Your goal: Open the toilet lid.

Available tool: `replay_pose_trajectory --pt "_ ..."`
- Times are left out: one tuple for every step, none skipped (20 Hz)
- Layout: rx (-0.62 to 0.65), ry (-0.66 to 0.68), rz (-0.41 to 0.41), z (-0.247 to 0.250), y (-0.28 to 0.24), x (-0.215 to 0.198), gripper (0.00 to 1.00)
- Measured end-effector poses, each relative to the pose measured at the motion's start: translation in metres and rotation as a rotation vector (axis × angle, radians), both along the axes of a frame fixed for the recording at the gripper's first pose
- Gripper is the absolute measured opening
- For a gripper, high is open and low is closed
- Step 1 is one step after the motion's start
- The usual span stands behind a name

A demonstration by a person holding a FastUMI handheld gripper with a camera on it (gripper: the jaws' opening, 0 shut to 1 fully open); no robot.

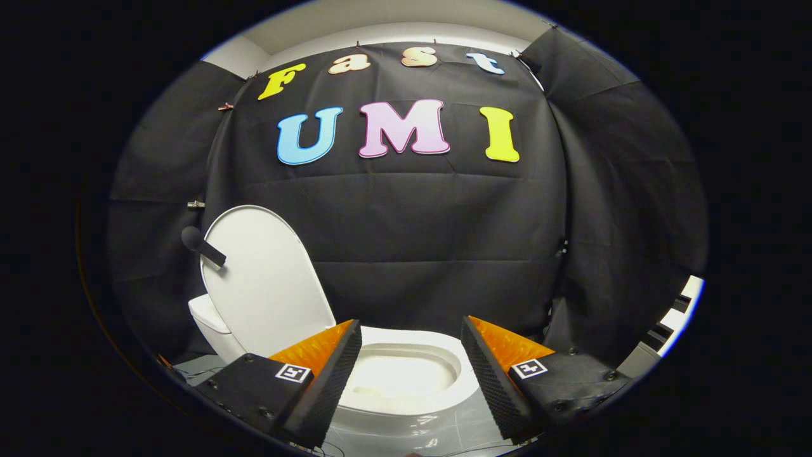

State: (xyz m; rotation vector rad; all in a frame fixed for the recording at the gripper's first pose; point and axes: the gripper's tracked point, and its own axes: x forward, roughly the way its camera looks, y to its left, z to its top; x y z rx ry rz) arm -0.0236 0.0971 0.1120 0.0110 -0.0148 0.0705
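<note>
The white toilet lid [263, 285] stands raised upright, leaning back over the tank end at the left, with a dark handle [204, 247] sticking out from its upper edge. The white seat and bowl [406, 374] lie uncovered just ahead of and between my fingers. My gripper [411, 343] is open, its two fingers spread wide on either side of the bowl with nothing between them. The left finger [330, 374] partly hides the lid's lower edge.
Black cloth walls close in the booth behind and to both sides of the toilet. The white tank [209, 324] sits at the far left behind the lid. A pale floor [412, 438] and thin cables lie below the bowl.
</note>
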Motion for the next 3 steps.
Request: replay_pose_trajectory --pt "-0.001 -0.002 0.000 0.0008 0.0000 -0.0008 0.99" --pt "-0.006 -0.001 -0.002 -0.0002 -0.0007 -0.0016 0.99" --pt "-0.011 -0.002 -0.002 -0.0004 -0.0014 -0.0022 0.99"
